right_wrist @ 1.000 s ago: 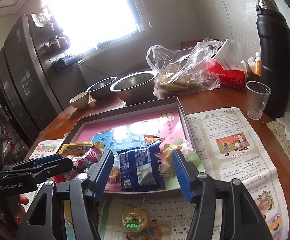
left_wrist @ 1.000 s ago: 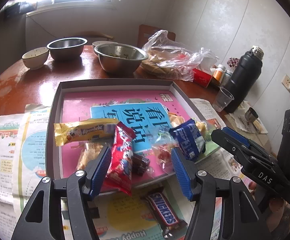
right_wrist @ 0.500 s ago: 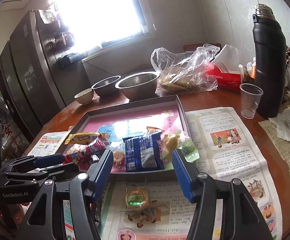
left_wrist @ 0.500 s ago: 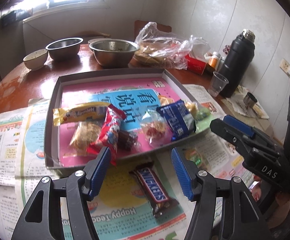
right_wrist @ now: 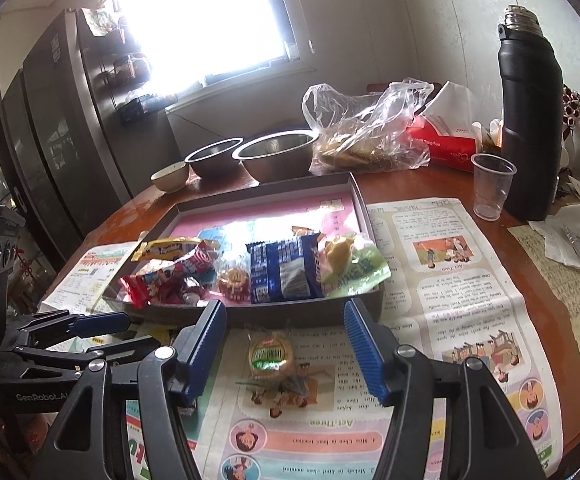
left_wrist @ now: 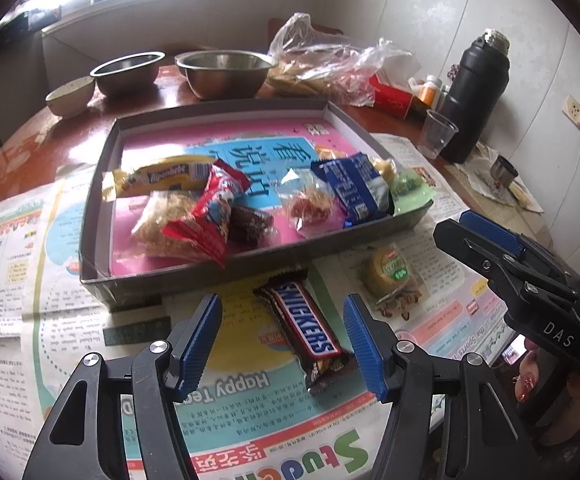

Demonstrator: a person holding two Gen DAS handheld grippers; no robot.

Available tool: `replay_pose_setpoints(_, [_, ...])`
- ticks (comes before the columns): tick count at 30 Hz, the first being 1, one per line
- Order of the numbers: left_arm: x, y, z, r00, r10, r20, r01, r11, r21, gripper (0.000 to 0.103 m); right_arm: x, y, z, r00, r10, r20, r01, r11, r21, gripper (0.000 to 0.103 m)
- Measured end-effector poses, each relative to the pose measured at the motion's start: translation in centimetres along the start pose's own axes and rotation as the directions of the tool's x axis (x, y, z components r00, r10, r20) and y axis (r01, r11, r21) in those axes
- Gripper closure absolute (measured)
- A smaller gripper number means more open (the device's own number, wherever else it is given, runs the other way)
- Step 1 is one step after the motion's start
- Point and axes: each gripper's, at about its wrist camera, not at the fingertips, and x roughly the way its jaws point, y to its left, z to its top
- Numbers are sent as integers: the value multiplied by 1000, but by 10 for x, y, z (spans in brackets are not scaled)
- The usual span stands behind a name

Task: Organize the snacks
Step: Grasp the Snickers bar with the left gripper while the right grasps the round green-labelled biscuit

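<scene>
A clear plastic bag [right_wrist: 366, 132] at 12 o'clock blurs its tan contents. The red packet [left_wrist: 205, 216] covers part of a dark sweet [left_wrist: 249, 220]. Newspaper [right_wrist: 462, 280] print is too small to read.

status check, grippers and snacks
Left gripper open over snickers. Right gripper open over round cookie. Both snacks outside box. Nothing blocking.

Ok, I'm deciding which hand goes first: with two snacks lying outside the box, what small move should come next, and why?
Probably lower the left gripper onto the Snickers bar. Its open jaws already sit on either side of the bar, which lies flat on the newspaper just outside the box. The right gripper stands open the same way over the round cookie pack, so it could follow.
</scene>
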Motion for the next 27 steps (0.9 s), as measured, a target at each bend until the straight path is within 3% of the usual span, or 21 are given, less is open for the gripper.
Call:
replay_pose_setpoints(16, [36,-14,-14,997,-8,-72,9,1000,18,39,18,3,-17,996,-18,-83,15,999,-35,42])
replay_pose_setpoints(20, [36,-9,-13,998,13,-67,-11,999,32,55,26,4,-20,995,-16,-103,12,999,-43,42])
replay_pose_setpoints(22, [35,-6,-13,997,34,-65,-31,998,49,70,31,5,-22,993,-19,-112,13,999,-50,42])
replay_pose_setpoints(27, [33,-1,-14,998,19,-60,-15,998,62,71,42,13,-25,992,-40,-123,30,996,-89,42])
